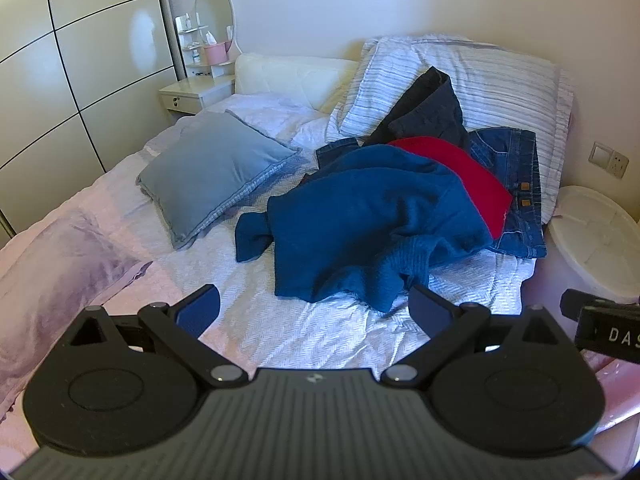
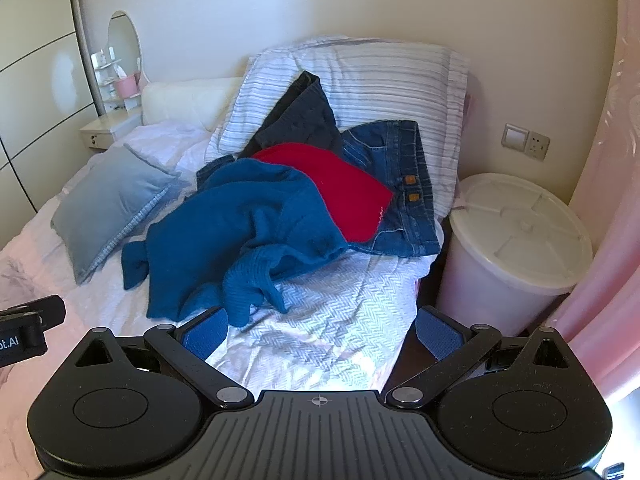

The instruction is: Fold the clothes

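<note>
I see the left gripper (image 1: 314,306) with its fingers spread wide and empty, above the bed (image 1: 320,332). The right gripper (image 2: 322,330) is also spread and holds nothing. Just ahead lies the blue sweater (image 1: 360,220), crumpled on the bed. Behind it are a red garment (image 1: 468,176), jeans (image 1: 516,160) and a dark garment (image 1: 432,108), against the striped pillow (image 1: 500,76). A white bin (image 2: 516,232) stands beside the bed.
</note>
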Motion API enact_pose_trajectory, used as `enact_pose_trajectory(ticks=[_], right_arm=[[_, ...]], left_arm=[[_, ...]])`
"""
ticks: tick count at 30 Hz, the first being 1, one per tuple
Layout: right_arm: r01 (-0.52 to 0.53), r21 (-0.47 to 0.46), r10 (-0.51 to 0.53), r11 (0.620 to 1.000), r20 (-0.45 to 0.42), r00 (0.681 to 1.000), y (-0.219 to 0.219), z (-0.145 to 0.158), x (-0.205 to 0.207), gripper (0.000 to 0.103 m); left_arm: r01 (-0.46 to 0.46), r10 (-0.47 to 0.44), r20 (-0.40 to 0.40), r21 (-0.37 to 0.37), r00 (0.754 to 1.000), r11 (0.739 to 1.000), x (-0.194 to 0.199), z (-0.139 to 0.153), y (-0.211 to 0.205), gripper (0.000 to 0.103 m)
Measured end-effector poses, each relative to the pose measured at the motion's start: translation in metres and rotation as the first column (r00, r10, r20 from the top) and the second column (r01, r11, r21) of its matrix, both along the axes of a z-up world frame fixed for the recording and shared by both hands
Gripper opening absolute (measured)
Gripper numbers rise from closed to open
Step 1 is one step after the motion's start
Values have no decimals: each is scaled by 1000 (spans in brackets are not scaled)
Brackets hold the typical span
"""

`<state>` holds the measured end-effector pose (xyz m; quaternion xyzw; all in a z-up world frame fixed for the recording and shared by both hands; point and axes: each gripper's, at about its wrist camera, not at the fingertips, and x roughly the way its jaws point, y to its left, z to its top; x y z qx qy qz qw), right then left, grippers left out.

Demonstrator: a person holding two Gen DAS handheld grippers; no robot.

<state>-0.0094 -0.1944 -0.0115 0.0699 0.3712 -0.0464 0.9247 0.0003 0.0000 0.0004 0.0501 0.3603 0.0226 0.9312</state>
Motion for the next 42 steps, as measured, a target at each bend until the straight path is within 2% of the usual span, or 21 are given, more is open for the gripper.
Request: enact_pose_trajectory(ticks=[19, 42], right_arm=[[33, -15, -33, 999, -11, 999, 4, -17, 12, 103], [54, -28, -54, 998, -12, 998, 20, -11, 34, 103]], left_arm=[[26, -26, -11, -7, 1000, 1000, 22, -12, 15, 99], [40, -40, -22, -20, 999, 999, 47, -8, 37, 99]])
